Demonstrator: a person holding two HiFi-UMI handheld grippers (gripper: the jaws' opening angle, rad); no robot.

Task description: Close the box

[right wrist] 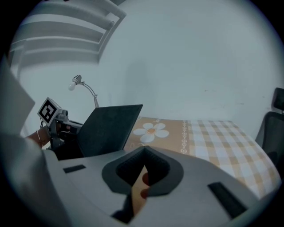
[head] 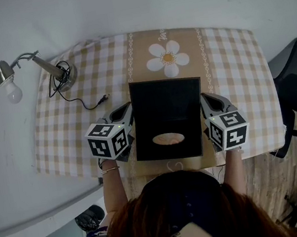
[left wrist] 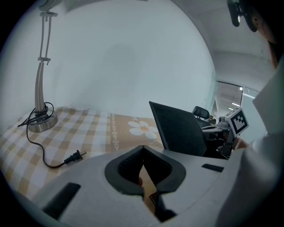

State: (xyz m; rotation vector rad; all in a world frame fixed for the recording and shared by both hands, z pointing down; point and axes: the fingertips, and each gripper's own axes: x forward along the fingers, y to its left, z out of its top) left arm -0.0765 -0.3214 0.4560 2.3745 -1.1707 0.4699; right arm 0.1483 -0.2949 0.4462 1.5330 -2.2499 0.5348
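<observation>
Shut tight on the left gripper (left wrist: 143, 150), tips touching, with just a tan sliver showing in the gap under them; no telling what that is. Same deal on the right gripper (right wrist: 144, 151): tips pressed together, nothing recognisable pinched.

Parked one on each side of the black box (head: 171, 151), each just beside a side wall, jaws pointing away from the body. Inside the box, only one pale oval thing (head: 168, 138) lying toward the near end, too small to name.

Both forearms reaching forward over the table's near edge, roughly parallel, marker cubes facing up.

As for the box itself: sitting mid-table on the beige checked tablecloth (head: 228, 58), just short of the daisy print (head: 168, 59). Matte black, rectangular, with the lid (left wrist: 177, 128) raised at a slant, a flat dark panel, so not closed.

Further out, a desk lamp (head: 17, 69) at the far left corner, cord trailing to a loose plug (head: 102, 99) on the cloth. Office chair (head: 296, 80) off to the right.
</observation>
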